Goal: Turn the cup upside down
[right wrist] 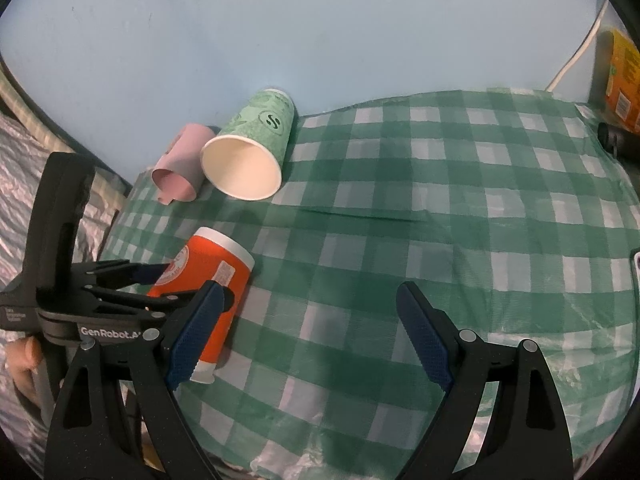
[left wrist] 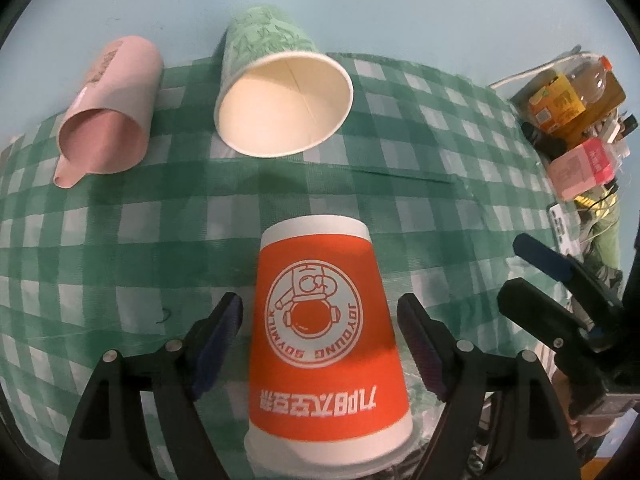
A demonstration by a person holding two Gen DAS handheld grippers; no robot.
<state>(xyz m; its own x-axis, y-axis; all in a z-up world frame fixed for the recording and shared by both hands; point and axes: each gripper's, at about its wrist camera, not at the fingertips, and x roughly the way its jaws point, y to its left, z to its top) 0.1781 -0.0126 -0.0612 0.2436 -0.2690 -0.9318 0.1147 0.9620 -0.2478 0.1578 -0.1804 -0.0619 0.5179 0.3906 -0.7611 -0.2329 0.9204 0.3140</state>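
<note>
An orange paper cup lies on its side on the green checked cloth, its base away from me and its rim nearest my left wrist camera. My left gripper is open, its jaws on either side of the cup with gaps to each side. The cup also shows in the right wrist view, with the left gripper around it. My right gripper is open and empty over the cloth, to the right of the cup.
A green patterned paper cup and a pink cup lie on their sides at the far edge by the blue wall. Bottles and boxes crowd the right side. The cloth's left edge drops off near the orange cup.
</note>
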